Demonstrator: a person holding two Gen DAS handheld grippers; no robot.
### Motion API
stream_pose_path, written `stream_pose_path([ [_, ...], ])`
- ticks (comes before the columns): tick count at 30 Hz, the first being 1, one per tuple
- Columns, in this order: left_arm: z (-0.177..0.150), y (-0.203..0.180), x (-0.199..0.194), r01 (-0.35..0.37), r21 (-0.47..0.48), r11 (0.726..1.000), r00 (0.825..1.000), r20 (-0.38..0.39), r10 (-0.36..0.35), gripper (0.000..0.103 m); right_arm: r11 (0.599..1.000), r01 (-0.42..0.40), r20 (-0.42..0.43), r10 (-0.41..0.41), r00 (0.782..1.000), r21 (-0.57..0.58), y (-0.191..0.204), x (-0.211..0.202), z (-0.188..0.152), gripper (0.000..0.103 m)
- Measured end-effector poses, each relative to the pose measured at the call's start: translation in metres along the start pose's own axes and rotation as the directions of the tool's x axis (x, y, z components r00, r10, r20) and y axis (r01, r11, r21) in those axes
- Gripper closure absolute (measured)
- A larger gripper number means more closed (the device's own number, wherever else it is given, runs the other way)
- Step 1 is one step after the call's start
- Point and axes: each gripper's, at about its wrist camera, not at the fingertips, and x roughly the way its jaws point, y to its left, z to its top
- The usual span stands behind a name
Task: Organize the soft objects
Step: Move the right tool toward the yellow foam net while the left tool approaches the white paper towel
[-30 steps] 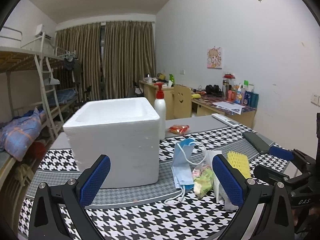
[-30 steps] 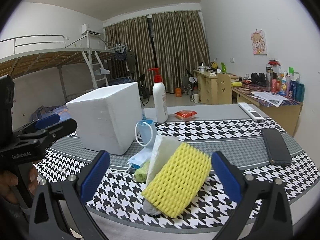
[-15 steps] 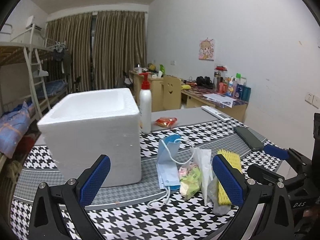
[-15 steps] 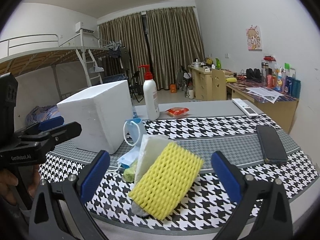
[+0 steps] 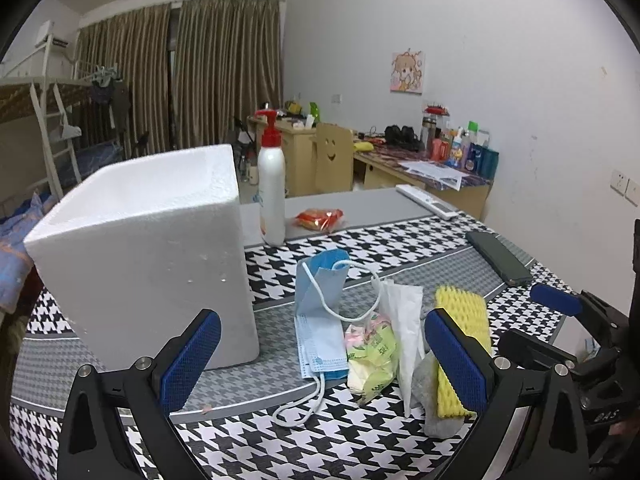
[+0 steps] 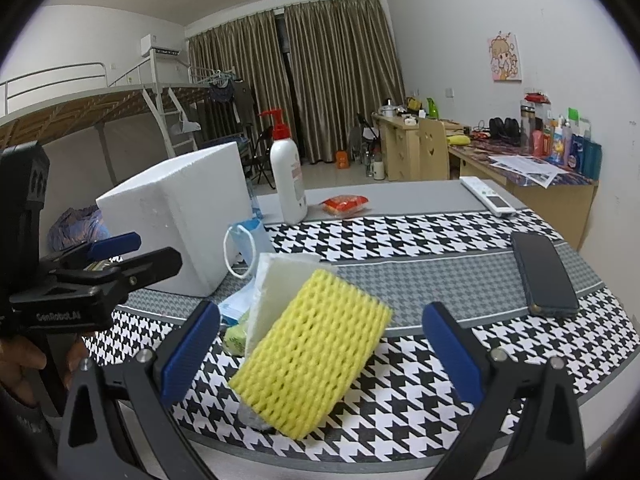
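Observation:
A heap of soft things lies on the houndstooth table: a blue face mask (image 5: 320,320), a green and pink packet (image 5: 372,356), a white tissue pack (image 5: 404,328) and a yellow foam net (image 6: 312,356) leaning on the pack, also in the left wrist view (image 5: 464,320). A white foam box (image 5: 148,248) stands open-topped at the left. My left gripper (image 5: 320,360) is open and empty, just in front of the heap. My right gripper (image 6: 320,352) is open and empty, with the yellow foam net between its fingers' line of sight.
A white pump bottle (image 5: 272,196) with a red top and a red snack packet (image 5: 320,218) stand behind the heap. A dark phone (image 6: 544,276) and a white remote (image 6: 486,196) lie at the right. A desk and a bunk bed stand beyond the table.
The left gripper has swung right, so the foam box slid left in its view and the heap came nearer its middle. The right gripper shifted slightly right and lower. Both stayed open.

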Motion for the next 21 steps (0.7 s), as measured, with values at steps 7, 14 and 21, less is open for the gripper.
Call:
stream_pose_path([
  [7, 0.003, -0.010, 0.015, 0.020, 0.020, 1.000, 1.000, -0.021, -0.019, 0.001, 1.000, -0.002, -0.005, 0.002, 1.000, 0.018, -0.009, 0.004, -0.001, 0.001],
  [14, 0.008, -0.015, 0.033, 0.043, 0.023, 0.999, 0.998, -0.055, -0.041, 0.001, 1.000, 0.002, -0.021, -0.001, 1.000, 0.031, -0.019, 0.009, -0.001, 0.001],
  [21, 0.004, -0.028, 0.038, 0.086, 0.046, 0.995, 0.994, -0.066, -0.083, 0.002, 0.999, 0.000, -0.039, 0.001, 0.999, 0.035, -0.022, 0.016, -0.004, 0.001],
])
